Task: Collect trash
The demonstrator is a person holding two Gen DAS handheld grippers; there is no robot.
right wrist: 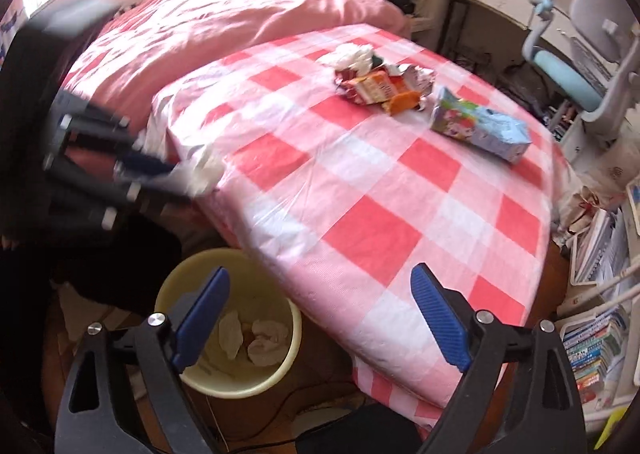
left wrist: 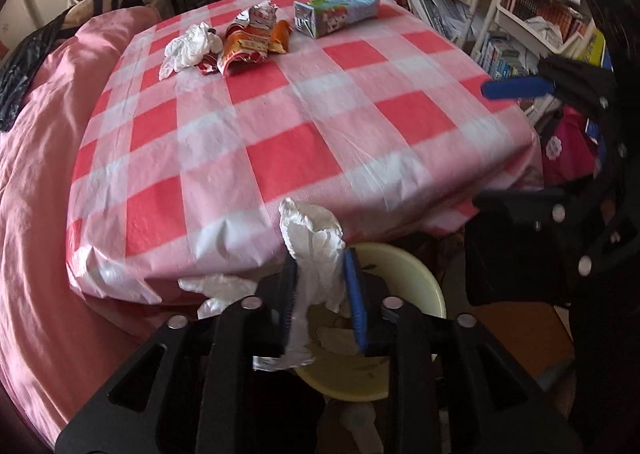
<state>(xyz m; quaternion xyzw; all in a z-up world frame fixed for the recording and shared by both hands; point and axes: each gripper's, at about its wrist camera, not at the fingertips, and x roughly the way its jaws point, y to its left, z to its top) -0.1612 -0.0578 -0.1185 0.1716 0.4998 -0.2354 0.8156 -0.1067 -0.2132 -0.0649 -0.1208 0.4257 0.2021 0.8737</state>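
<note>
No readable text anywhere. The drink carton and the snack wrappers carry printing and pictures, all too blurred to make out. Same for the book spines on the shelf.

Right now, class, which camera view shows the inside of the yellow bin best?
The right wrist view: the bin sits open beneath the camera, with crumpled tissues visible inside. In the left wrist view, the left tongs and their tissue cover most of the bin.

I see the red-and-white checked plastic-covered table; beside its blue juice carton lie orange snack wrappers, then crumpled white tissue.
</note>
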